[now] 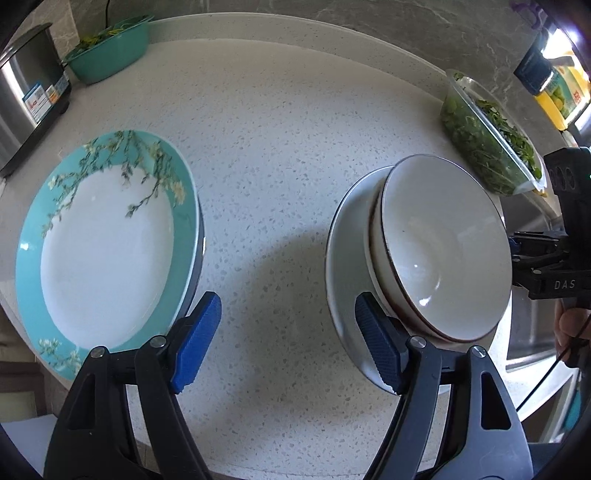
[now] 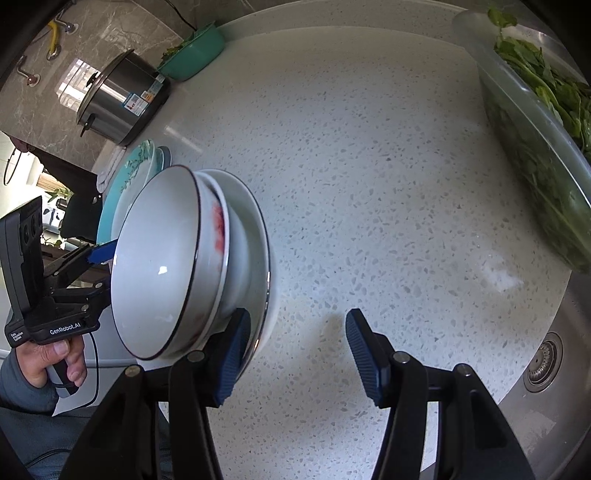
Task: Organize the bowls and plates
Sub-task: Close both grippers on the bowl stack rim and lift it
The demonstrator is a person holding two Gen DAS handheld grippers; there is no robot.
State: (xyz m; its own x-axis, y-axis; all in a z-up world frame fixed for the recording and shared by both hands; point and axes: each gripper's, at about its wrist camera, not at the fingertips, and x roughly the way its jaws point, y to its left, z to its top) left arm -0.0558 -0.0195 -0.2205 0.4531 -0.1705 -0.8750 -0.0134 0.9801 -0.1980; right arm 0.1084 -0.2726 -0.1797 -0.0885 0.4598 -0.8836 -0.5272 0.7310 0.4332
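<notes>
Two white bowls are seen, one set inside the other. The top bowl (image 1: 443, 251) has a thin dark rim, and the lower bowl (image 2: 218, 229) has a red mark on its side. One white plate (image 1: 343, 251) is seen under them. This pile is found at three o'clock in the left wrist view and at nine o'clock in the right wrist view.

The teal plates (image 1: 33, 236) with a flower branch pattern are stacked at nine o'clock in the left wrist view. At least two are counted; more cannot be told.

Two grippers are seen. The jaws of the left gripper (image 1: 286, 341) are spread apart, and only bare counter is seen between them. Its right pad is just in front of the white plate's edge. The jaws of the right gripper (image 2: 299, 354) are spread apart too, with nothing between them. Its left pad is right by the white plate's edge; whether they touch cannot be told. One hand (image 2: 55, 362) is seen on the left gripper's handle.

Everything is set on a white speckled counter (image 1: 277, 147). One teal bowl of greens (image 1: 110, 59) and one steel cooker (image 1: 26, 92) are seen at eleven o'clock. One clear tub of greens (image 1: 476, 133) is seen at two o'clock. One steel sink (image 2: 554, 406) is seen at four o'clock in the right wrist view. A grey stone wall (image 1: 369, 14) is seen behind.
</notes>
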